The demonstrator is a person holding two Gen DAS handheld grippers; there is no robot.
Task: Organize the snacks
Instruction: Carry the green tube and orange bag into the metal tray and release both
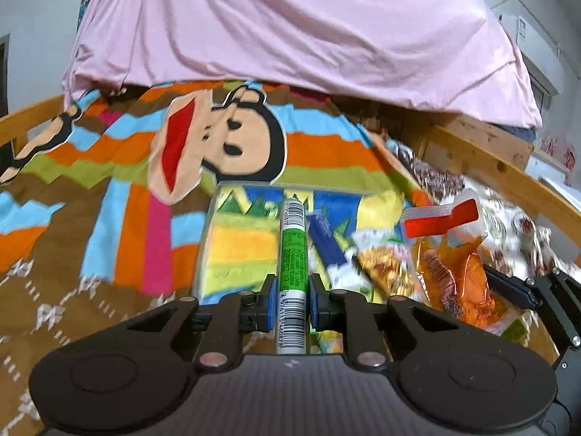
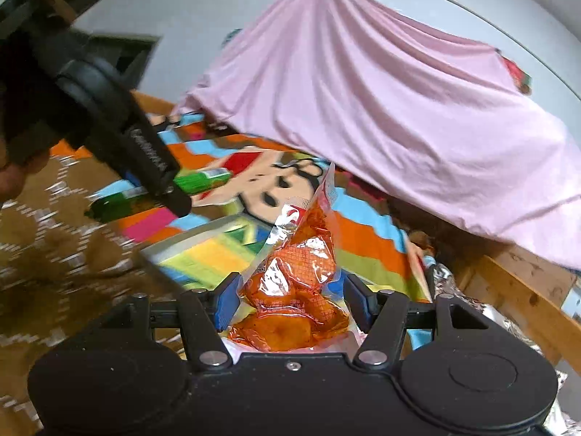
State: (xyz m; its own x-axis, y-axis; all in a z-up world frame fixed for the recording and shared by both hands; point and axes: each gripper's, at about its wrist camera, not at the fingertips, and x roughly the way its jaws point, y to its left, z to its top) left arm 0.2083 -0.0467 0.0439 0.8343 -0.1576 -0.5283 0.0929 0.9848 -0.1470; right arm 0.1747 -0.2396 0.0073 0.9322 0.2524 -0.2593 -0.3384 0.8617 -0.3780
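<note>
Left tongs [image 1: 290, 292]: blue pads clamped on a slim green stick snack [image 1: 292, 250], barcode end toward the camera, other end pointing forward over the tray. Same tongs seen from the right wrist view at upper left [image 2: 170, 190], stick projecting to either side of the fingers.

Right tongs [image 2: 290, 298]: half spread, pinching a clear orange snack pouch [image 2: 296, 283] with a red and silver top edge; pouch upright, lifted off the bedding, pads pressed on its sides. In the left wrist view, same pouch [image 1: 450, 269] just right of the stick, with the right tongs' black finger [image 1: 515, 290] beside it.

Below both: a shallow tray [image 1: 236, 250] with a bright yellow, green and blue printed bottom, resting on a striped cartoon blanket [image 1: 127, 189] on a bed. Inside the tray, near its right side: a small gold and white packet [image 1: 381, 261], blurred. Blue item [image 1: 326, 239] beside the stick, too smeared to tell.

Behind: pink sheet [image 1: 290, 29] draped above the blanket. Wooden bed rail [image 1: 490, 167] at right.
</note>
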